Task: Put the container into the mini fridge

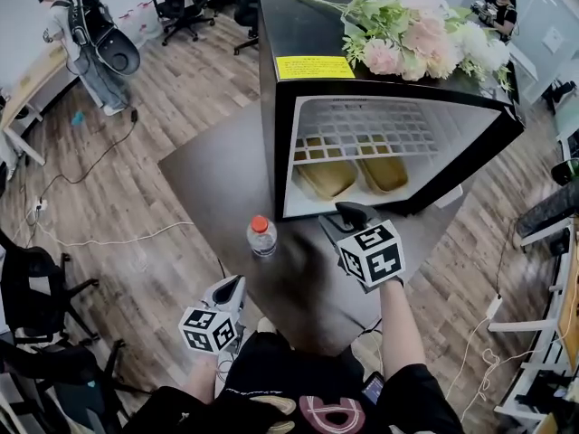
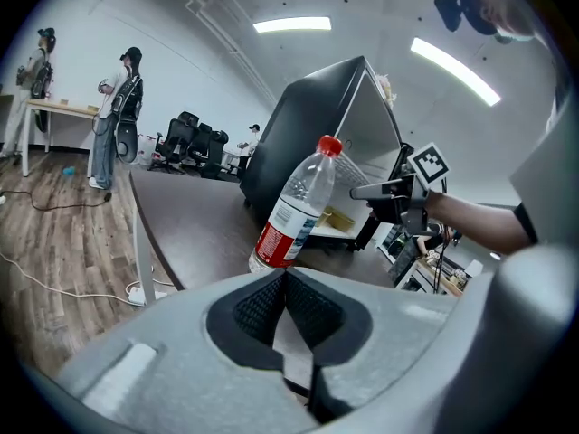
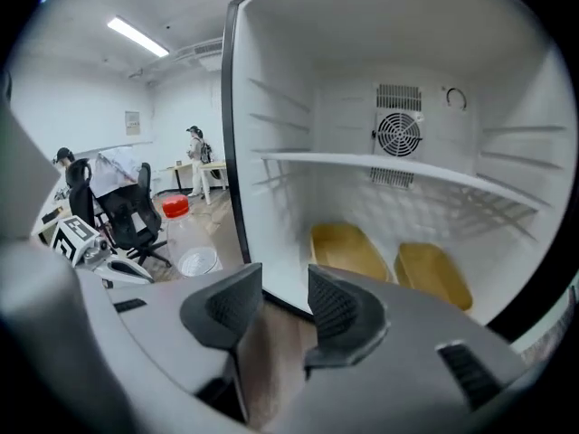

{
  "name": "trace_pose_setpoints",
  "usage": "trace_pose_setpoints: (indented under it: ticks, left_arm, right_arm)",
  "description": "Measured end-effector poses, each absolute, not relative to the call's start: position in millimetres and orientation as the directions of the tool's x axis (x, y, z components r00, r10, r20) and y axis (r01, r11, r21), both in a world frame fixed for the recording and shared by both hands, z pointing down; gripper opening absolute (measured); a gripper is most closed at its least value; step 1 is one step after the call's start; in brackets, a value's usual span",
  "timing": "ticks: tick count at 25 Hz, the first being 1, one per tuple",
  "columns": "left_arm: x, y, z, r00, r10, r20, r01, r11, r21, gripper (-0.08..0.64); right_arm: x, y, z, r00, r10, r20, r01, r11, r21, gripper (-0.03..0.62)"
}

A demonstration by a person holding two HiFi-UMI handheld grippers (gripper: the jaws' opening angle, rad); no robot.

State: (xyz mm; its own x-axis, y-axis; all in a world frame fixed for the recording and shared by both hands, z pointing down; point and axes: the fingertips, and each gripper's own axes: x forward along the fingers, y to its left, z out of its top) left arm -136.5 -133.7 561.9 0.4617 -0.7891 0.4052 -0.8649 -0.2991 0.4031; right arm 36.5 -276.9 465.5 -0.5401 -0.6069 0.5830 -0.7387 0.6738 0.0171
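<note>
A yellow container [image 3: 348, 251] and its twin [image 3: 432, 274] lie side by side in the fridge [image 1: 289, 80], straight ahead of the right gripper [image 3: 285, 283] (spread, empty). The upright bottle [image 1: 261, 236] on the bench [image 1: 208, 179] faces the left gripper [image 2: 285, 274], pressed together and likely nearer.

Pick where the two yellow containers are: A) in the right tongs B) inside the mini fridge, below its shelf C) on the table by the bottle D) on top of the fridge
B: both yellow containers lie side by side on the mini fridge floor, under the shelf; the right tongs are open and empty.
</note>
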Motion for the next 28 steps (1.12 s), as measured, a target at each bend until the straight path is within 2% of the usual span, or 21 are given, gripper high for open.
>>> trace_pose_setpoints:
  ticks: [5,10,23,28]
  left_arm:
    - [-123,-135,547,0.504,-0.778,0.374,-0.846,-0.359,0.395,0.008]
    - [-106,-135,537,0.551,-0.754,0.358,-0.823,-0.419,0.383,0.009]
    - [-53,-130,524,0.667,-0.680,0.304,-0.737,-0.542,0.404,0.009]
    - [-23,-126,517,0.725,-0.631,0.276,-0.683,-0.604,0.410,0.009]
  right_arm:
    - [56,-260,448,-0.489,-0.717,0.498,-0.824,0.566,0.006,0.141]
    - [71,-231,441,-0.455,-0.776,0.438,-0.869,0.494,-0.027,0.141]
    - [101,-158,446,-0.339,-0.873,0.350,-0.939,0.339,-0.062,0.124]
    - [109,-140,467,-0.303,-0.883,0.358,-0.953,0.291,-0.087,0.107]
